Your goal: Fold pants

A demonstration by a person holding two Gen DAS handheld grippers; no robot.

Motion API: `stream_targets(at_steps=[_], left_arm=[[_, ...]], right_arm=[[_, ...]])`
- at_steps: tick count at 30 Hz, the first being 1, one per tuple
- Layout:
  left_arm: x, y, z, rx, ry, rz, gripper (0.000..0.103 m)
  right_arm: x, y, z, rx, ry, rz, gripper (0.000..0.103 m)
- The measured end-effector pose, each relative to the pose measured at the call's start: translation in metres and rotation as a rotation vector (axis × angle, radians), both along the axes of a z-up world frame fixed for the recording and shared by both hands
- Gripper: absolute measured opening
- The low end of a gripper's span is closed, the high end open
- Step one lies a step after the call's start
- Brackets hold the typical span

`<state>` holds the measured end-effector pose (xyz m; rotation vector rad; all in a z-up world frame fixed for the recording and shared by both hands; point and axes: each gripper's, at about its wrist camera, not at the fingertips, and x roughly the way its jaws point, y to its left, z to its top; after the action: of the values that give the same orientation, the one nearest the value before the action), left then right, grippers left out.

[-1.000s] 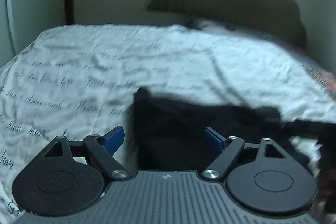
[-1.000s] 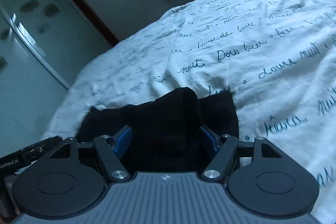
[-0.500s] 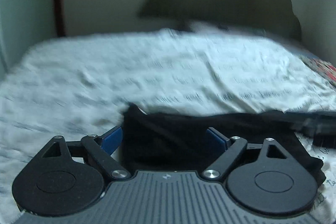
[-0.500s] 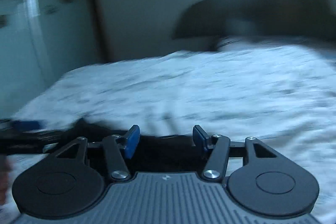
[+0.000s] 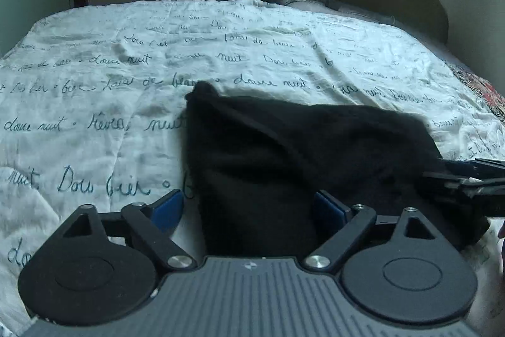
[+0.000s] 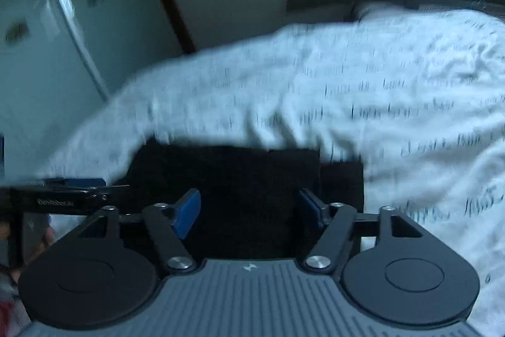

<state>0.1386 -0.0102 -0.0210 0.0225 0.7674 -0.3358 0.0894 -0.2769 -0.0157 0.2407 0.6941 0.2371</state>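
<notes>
Black pants [image 5: 284, 147] lie bunched on the bedspread [image 5: 94, 84]; left tool [image 5: 249, 210] and right tool [image 6: 249, 210] both spread.

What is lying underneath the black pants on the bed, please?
The black pants rest on a white duvet printed with handwritten script, which shows on all visible sides. Whatever lies directly beneath the fabric is covered and cannot be seen.

Left claw [image 5: 249, 209]: black linkages, silver screws, blue pads [image 5: 167, 209], ribbed grey body.

Black pants [image 5: 284, 153] lie on the script-printed bed [image 5: 94, 103].
</notes>
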Motion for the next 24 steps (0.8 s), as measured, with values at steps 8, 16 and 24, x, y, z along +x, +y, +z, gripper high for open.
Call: stream_targets(at_steps=[8,16,24], left_arm=[[-0.010,0.050,0.004,-0.176,0.048,-0.050,0.095],[0.003,0.063,-0.013,-0.424,0.152,-0.169,0.101],[0.010,0.050,-0.017,-0.491,0.161,-0.118,0.090]], right_arm=[[-0.016,-0.054,0.001,0.076,0.034,-0.108,0.078],[0.003,-0.083,-0.027,0.342,0.142,0.037,0.079],[0.032,-0.064,-0.039,0.449,0.127,-0.012,0.078]])
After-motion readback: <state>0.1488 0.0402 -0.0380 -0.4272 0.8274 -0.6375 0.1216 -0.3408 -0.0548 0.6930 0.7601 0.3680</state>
